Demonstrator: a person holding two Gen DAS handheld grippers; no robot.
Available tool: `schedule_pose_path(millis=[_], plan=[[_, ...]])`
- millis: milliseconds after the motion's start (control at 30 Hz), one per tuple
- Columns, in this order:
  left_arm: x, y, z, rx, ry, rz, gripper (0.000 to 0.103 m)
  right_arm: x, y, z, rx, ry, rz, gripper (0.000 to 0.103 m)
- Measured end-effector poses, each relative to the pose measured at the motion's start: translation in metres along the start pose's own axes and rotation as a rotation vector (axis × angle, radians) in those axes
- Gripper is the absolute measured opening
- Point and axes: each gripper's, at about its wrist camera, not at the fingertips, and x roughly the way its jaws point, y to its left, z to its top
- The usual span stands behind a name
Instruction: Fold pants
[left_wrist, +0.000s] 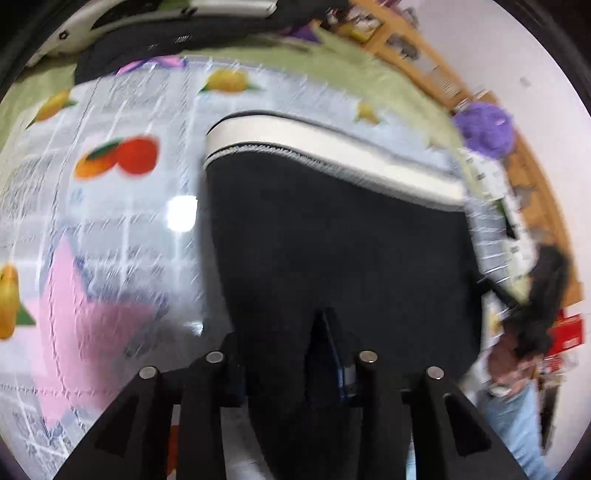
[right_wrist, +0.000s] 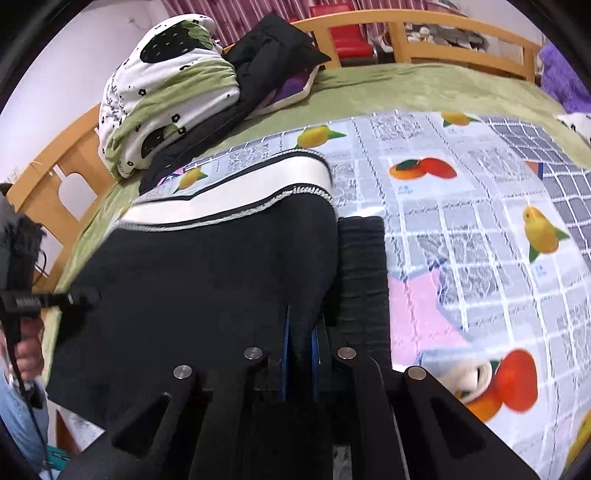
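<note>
On the fruit-print cloth (right_wrist: 461, 229), both grippers, left (left_wrist: 295, 343) and right (right_wrist: 301, 332), pinch the black pants (right_wrist: 207, 273); uneven pulling may slip the fabric out, spoiling the fold.

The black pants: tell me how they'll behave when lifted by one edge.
The black pants will probably hang floppy: the cloth curves and drapes away from the right tongs. The white waistband looks thicker and may hold its line better. On the glossy fruit-print cover they could slide.
</note>
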Motion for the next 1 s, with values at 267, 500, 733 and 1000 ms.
schedule_pose_path(millis=[267,500,733,1000], plan=[[-0.031,-0.006,-0.038,0.12,-0.123,0.045,0.063,-0.017,0.001,0.005,-0.01,-0.003,-0.032,0.02],[-0.058,0.0,-0.098,0.112,-0.136,-0.005,0.063,-0.011,-0.003,0.002,0.057,-0.02,-0.029,0.012],[-0.065,-0.013,-0.151,0.106,-0.146,-0.034,0.063,-0.041,-0.005,-0.034,0.073,0.028,-0.021,0.023],[-0.025,-0.052,-0.147,0.102,-0.221,0.191,0.063,-0.043,0.004,-0.07,0.032,0.1,-0.074,0.035]])
